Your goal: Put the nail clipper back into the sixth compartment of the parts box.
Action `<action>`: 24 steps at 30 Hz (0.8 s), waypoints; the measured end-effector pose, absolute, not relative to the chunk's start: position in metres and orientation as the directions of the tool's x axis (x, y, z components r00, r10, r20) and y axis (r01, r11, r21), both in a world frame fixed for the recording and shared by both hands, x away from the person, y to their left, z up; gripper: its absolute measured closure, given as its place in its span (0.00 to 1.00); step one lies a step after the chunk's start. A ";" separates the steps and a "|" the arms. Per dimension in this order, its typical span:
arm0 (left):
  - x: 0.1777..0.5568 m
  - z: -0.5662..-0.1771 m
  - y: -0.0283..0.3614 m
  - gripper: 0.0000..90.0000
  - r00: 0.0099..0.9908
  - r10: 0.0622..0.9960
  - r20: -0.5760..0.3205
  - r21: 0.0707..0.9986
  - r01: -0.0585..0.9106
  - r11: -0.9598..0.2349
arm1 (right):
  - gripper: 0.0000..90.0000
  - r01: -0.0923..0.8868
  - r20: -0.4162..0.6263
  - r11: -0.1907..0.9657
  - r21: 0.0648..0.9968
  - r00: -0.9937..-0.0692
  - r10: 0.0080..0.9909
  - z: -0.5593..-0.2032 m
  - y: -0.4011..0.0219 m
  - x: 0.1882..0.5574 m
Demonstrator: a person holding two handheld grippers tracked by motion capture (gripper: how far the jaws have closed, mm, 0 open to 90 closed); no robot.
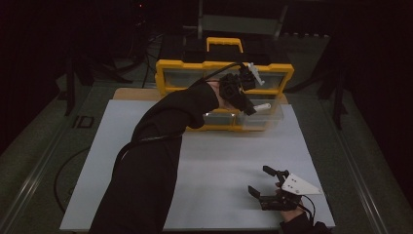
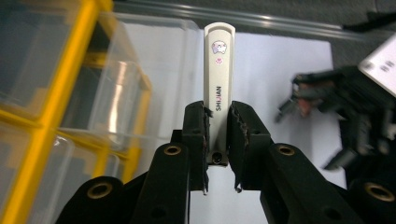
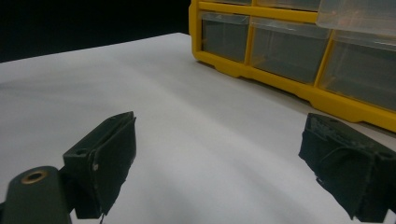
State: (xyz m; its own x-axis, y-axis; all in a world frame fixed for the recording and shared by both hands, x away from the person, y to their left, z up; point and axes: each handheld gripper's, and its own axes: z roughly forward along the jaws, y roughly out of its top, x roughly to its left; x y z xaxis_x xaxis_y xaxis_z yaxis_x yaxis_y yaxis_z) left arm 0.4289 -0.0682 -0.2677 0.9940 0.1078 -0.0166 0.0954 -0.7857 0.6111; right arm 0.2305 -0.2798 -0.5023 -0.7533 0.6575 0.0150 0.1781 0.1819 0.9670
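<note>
White stick clamped in the left tongs beside the drawer cabinet

The slim white stick (image 2: 218,79) is gripped by the left tongs (image 2: 217,135) just beside the yellow drawer cabinet (image 1: 168,68); the right tongs (image 1: 265,181) are held spread, ungripping, over the white worktop (image 1: 219,161).

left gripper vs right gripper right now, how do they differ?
The left gripper is shut on a slim white bar printed SHIJIAN; the right gripper is open, with nothing between its jaws. In the high view the left gripper is raised at the yellow drawer organizer by a pulled-out clear drawer, while the right gripper sits low near the near edge of the white table. Both have black two-jaw builds.
</note>
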 end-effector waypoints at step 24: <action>0.462 -0.305 -0.091 0.87 0.974 0.224 -0.038 0.642 0.195 -0.741 | 0.12 0.178 0.021 0.174 0.969 -0.754 0.657 -0.502 -0.281 0.230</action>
